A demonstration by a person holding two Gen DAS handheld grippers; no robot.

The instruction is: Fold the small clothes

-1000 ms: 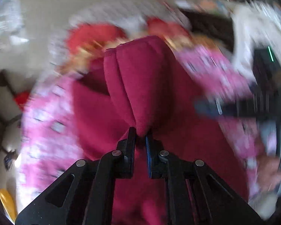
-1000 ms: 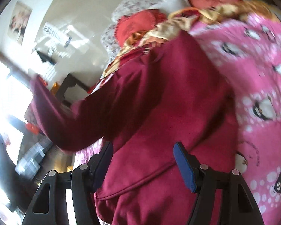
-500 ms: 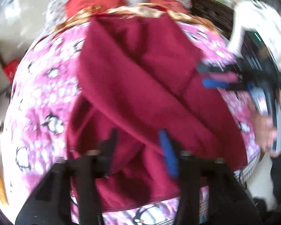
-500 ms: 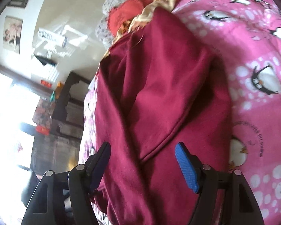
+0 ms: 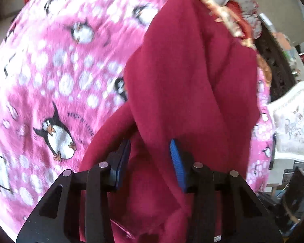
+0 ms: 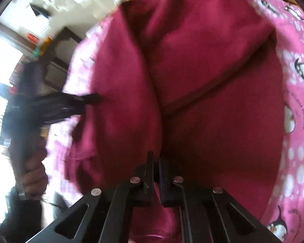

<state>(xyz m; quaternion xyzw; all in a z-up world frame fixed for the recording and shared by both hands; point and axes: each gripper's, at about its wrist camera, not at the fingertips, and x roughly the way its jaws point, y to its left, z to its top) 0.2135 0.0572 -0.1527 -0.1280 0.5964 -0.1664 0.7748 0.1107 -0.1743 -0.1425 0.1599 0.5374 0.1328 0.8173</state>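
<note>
A dark red sweatshirt point(image 5: 192, 77) lies on the pink penguin blanket point(image 5: 50, 70), one sleeve folded across its body. My left gripper point(image 5: 150, 156) hovers over the near edge, its jaws closing with a ridge of the red cloth between the blue pads point(image 5: 175, 158), which stand apart. In the right wrist view the sweatshirt point(image 6: 212, 60) fills the frame. My right gripper point(image 6: 155, 166) is shut on its near hem, where the folds gather. The left gripper point(image 6: 87, 99) shows there as a black blur at the garment's left edge, held by a hand point(image 6: 33, 172).
Red and gold bedding point(image 5: 229, 12) is piled at the far end of the bed. A white ornate chair back point(image 5: 291, 125) stands to the right of the bed. Dark furniture point(image 6: 56, 60) and bright windows lie beyond the bed's left side.
My left gripper let go of the sleeve, which now lies across the body, and swung down to the near edge. My right gripper moved in and went from wide open to shut on the hem.
</note>
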